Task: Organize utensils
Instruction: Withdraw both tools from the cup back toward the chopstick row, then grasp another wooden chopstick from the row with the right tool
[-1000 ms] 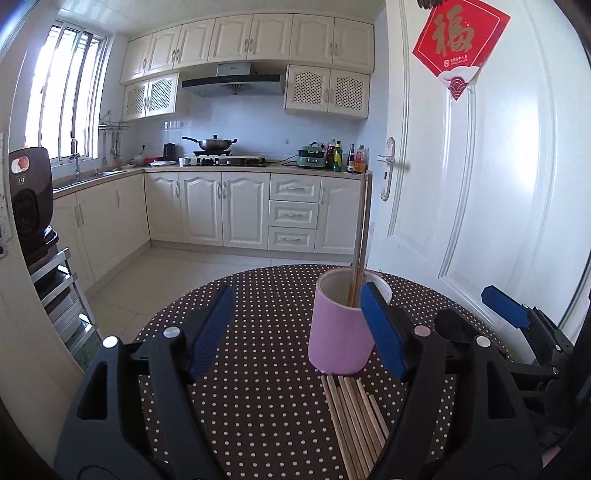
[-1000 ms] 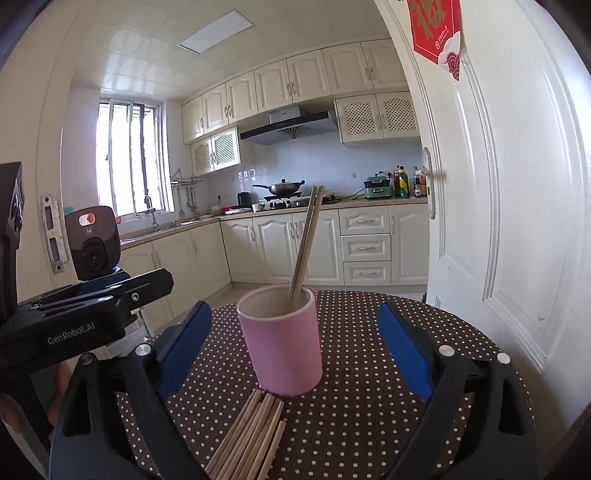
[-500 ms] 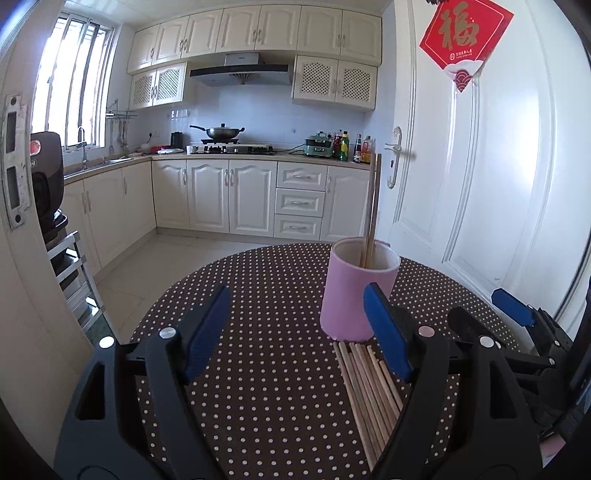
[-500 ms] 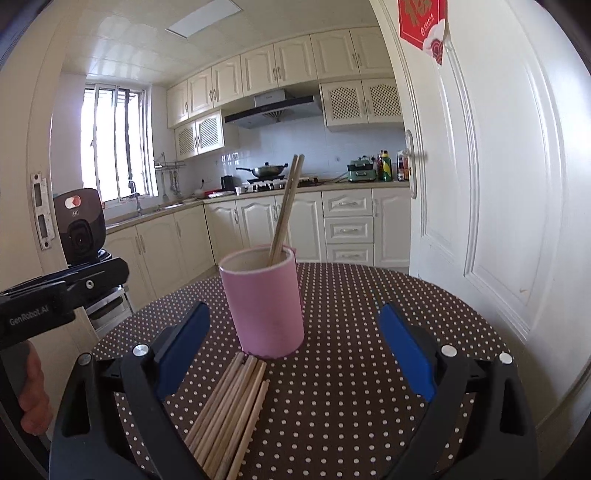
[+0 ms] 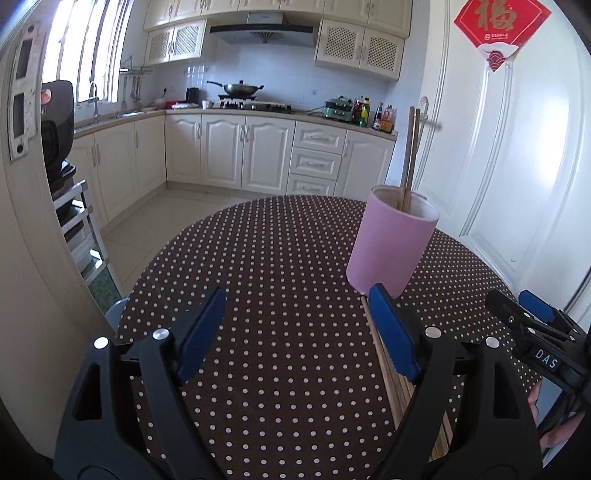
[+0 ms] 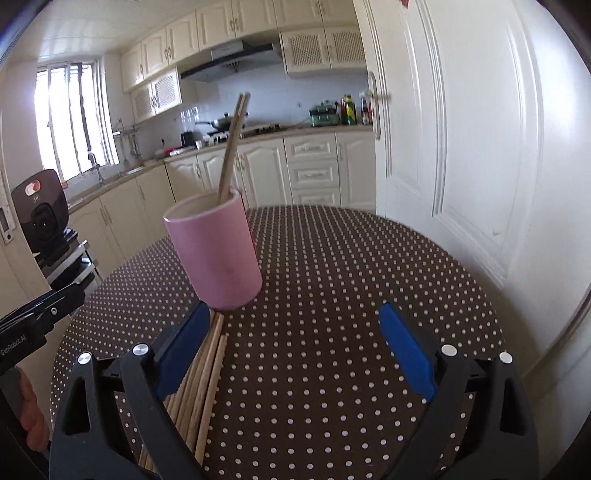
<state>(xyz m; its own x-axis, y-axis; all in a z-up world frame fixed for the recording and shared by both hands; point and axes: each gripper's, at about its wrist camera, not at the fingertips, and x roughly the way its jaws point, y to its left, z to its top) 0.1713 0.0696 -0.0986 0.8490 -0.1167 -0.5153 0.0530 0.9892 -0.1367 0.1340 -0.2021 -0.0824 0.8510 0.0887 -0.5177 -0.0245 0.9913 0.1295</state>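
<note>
Loose wooden chopsticks (image 6: 199,373), lower left, long axis pointing toward pink cylindrical cup (image 6: 216,254); nearest right hand-held gripper (image 6: 295,350), jaws apart, empty.

Your left tongs (image 5: 297,326) and right tongs (image 6: 295,354): black frames, blue pads, silver screws, "DAS" and "GenRobot.AI" labels.

Pretty clearly a home kitchen: cream cabinets (image 5: 229,155) run along the walls, with a wok (image 5: 242,88) on the gas stove under a range hood (image 5: 260,31) at 12 o'clock. Sauce bottles (image 5: 364,110) sit on the counter around 1 o'clock, a sink tap (image 5: 94,94) by the window at 10, and a polka-dot dining table (image 5: 288,277) up front.
</note>
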